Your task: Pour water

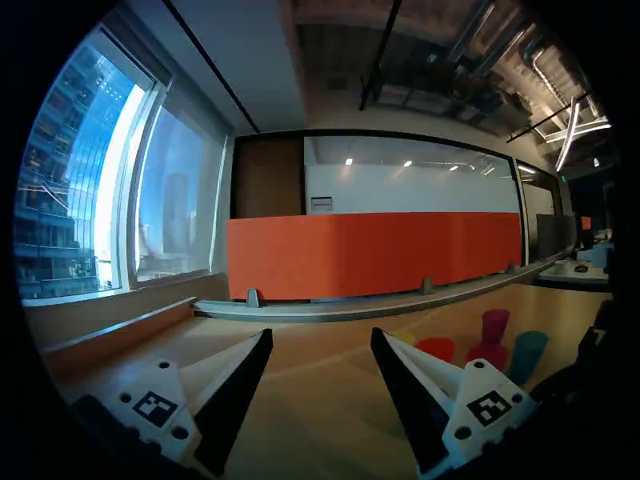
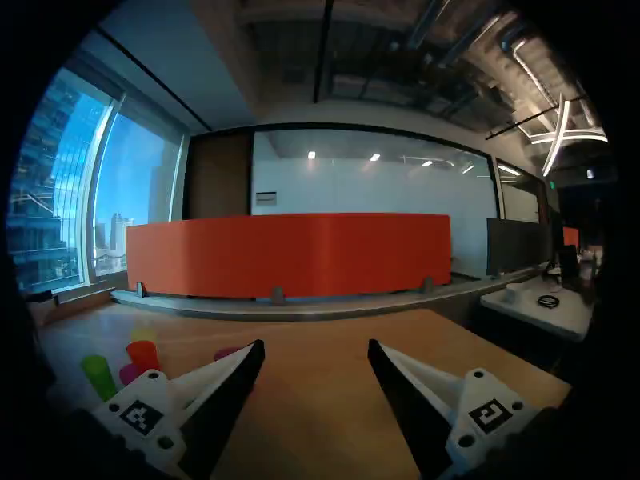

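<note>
four small plastic cups stand upright, long axes vertical, on the pale wooden table (image 1: 320, 400) right of the left gripper (image 1: 321, 342): red cup (image 1: 436, 348), magenta cup (image 1: 495, 323), teal cup (image 1: 529, 354), faint yellow cup (image 1: 404, 338). its jaws are spread, empty. the right gripper (image 2: 316, 354) is also spread, with the green cup (image 2: 99, 376) to its left.

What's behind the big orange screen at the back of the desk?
Above the long orange desk divider you can see a white glass-fronted wall and a tall brown wooden panel. Anything lower down behind the divider is covered by it.
</note>
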The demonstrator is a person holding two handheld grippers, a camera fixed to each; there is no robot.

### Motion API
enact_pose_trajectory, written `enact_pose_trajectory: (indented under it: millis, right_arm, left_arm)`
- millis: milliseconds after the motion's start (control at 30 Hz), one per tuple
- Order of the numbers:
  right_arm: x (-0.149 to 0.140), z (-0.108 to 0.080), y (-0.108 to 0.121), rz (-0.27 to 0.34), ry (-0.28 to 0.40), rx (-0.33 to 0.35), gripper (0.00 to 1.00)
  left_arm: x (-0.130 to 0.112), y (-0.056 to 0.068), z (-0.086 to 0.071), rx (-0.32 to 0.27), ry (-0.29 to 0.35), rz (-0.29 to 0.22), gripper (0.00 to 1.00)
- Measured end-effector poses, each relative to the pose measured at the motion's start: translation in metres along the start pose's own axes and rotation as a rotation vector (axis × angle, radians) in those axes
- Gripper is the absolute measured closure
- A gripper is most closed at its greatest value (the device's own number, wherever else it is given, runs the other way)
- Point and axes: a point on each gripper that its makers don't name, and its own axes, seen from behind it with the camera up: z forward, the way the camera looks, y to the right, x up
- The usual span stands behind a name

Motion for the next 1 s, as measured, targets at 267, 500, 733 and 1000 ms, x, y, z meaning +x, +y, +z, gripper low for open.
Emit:
enact_pose_trajectory:
  millis: [267,500,733,1000]
  right_arm:
    - [0.003,0.001,-0.009,-0.02,0.001,0.008,0.0]
    - [0.005,0.001,-0.011,-0.029,-0.001,0.003,0.0]
    - [0.006,-0.001,-0.009,-0.025,-0.002,-0.003,0.0]
    - [0.01,-0.002,-0.008,-0.022,0.0,-0.002,0.0]
  left_arm:
    - [-0.015,-0.002,0.0,0.02,-0.004,0.017,0.09]
    - [-0.026,-0.004,0.0,0.03,-0.014,0.01,0.09]
    - [-0.032,-0.004,0.0,0.027,-0.016,0.019,0.09]
    - [-0.037,-0.008,-0.001,0.029,-0.021,-0.003,0.09]
